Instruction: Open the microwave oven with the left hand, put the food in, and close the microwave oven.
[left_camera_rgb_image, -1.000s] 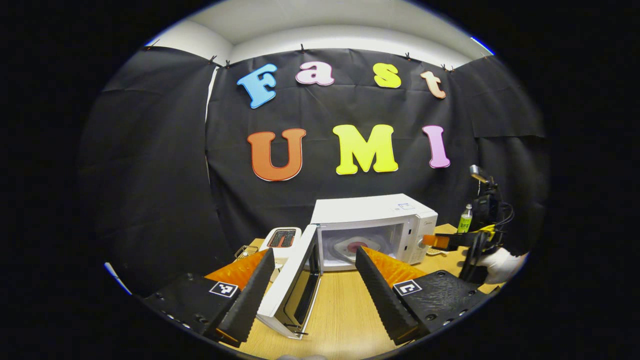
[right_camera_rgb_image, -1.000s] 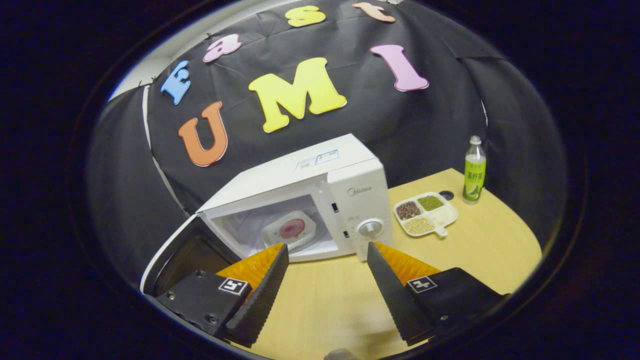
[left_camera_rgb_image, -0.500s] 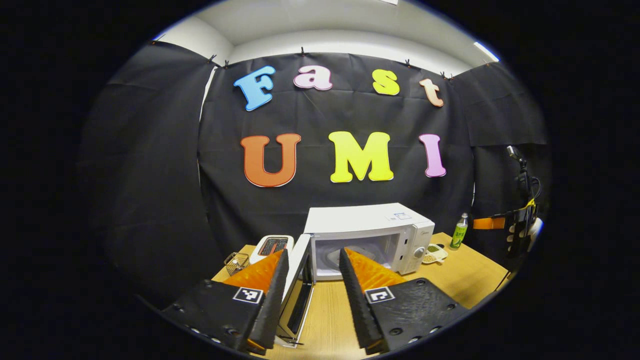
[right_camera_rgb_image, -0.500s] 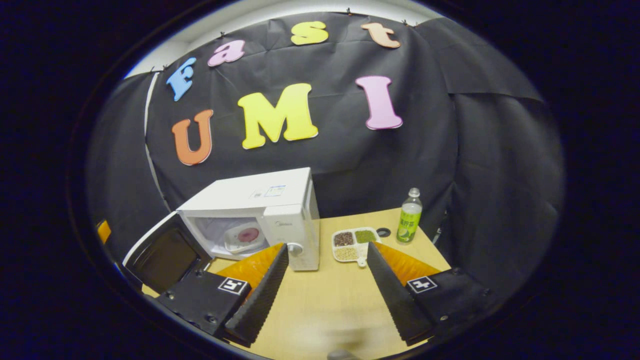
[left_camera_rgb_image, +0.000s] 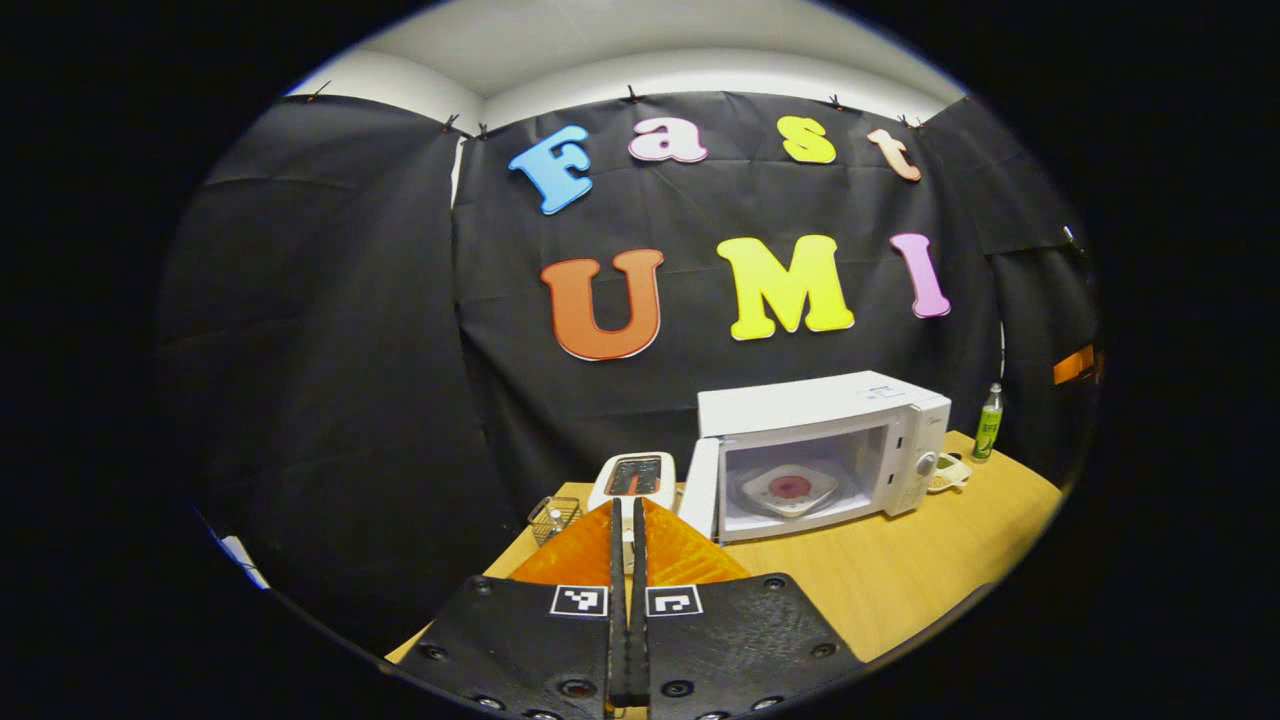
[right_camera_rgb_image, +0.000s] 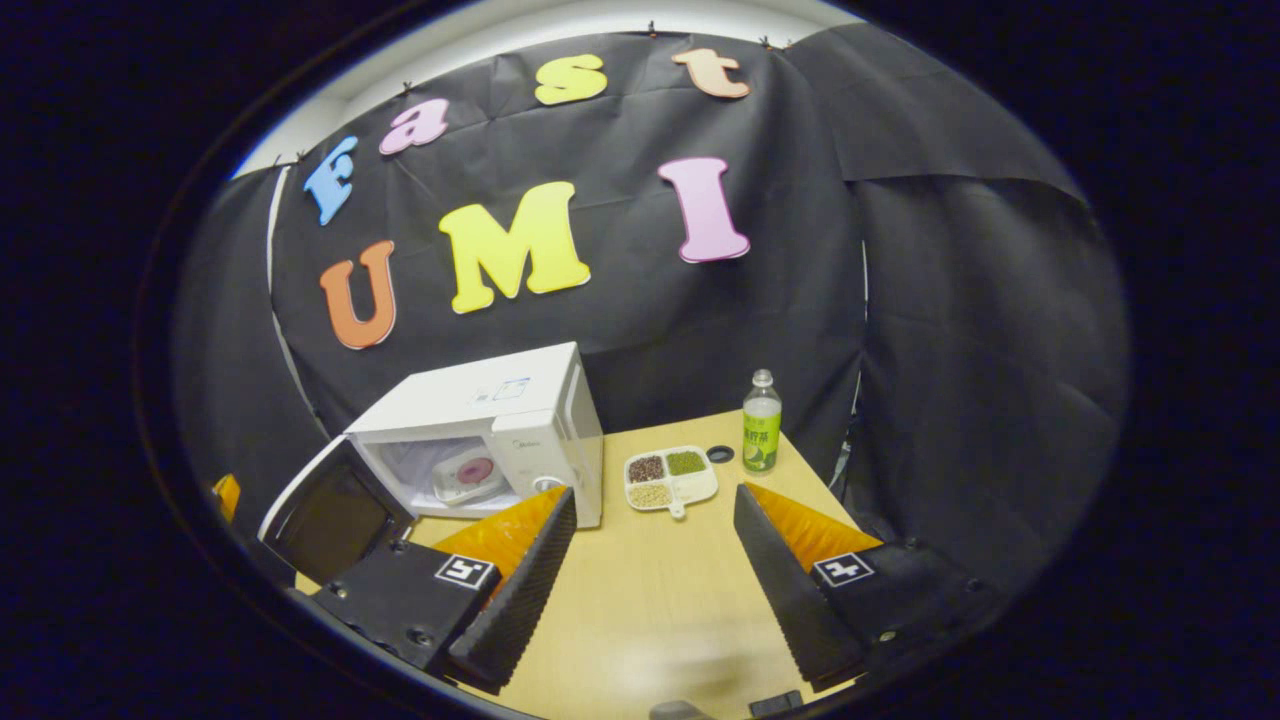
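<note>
The white microwave (left_camera_rgb_image: 820, 415) stands on the wooden table with its door (left_camera_rgb_image: 697, 487) swung open to the left. Inside rests a white plate with a red-centred food item (left_camera_rgb_image: 790, 487). My left gripper (left_camera_rgb_image: 628, 510) is shut with nothing between its fingers, back from the table's near edge and left of the door. In the right gripper view, the microwave (right_camera_rgb_image: 500, 410) is at the left with its door (right_camera_rgb_image: 335, 510) open and the plate (right_camera_rgb_image: 465, 472) inside. My right gripper (right_camera_rgb_image: 653, 495) is open and holds nothing, above the table and well back from the oven.
A white toaster (left_camera_rgb_image: 632, 478) and a small wire basket (left_camera_rgb_image: 553, 517) sit left of the microwave. Right of it lie a divided tray of beans (right_camera_rgb_image: 670, 477), a black disc (right_camera_rgb_image: 719, 454) and a green-labelled bottle (right_camera_rgb_image: 762, 435). Bare table (right_camera_rgb_image: 660, 600) lies in front.
My left gripper's fingers closed and it drew back and left from the open door. My right gripper pulled back from the microwave, leaving the plate inside. The door stays open.
</note>
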